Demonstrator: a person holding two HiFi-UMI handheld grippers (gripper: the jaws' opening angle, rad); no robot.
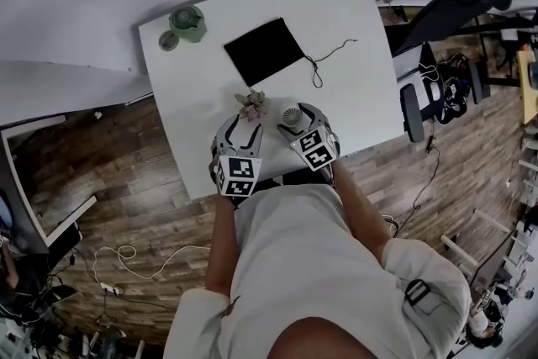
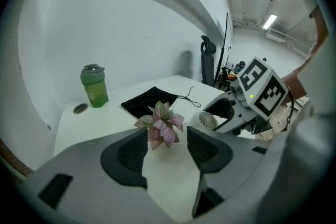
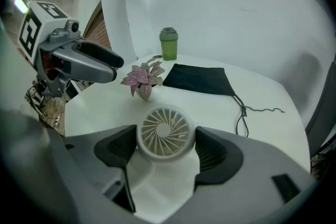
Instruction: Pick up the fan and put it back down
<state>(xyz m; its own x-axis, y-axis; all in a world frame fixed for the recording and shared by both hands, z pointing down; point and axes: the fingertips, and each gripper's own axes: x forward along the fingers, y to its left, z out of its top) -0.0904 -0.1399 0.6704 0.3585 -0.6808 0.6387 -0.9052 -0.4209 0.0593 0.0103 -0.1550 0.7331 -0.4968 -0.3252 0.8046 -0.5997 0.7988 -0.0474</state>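
Right tongs (image 3: 166, 140) pinch the fan (image 3: 164, 131) by its rim, at the table's (image 1: 353, 55) near edge. Left tongs (image 2: 167, 139) spread, empty, facing the plant (image 2: 160, 124). Best: even squeeze, fan level.

fan (image 1: 292, 116) right of plant (image 1: 252, 104) | pouch (image 1: 265, 51) behind both | bottle (image 1: 188, 23) far-left on table (image 1: 361, 80)

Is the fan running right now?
Off, it seems: the fan shows separate blades in the right gripper view, not a smeared disc.
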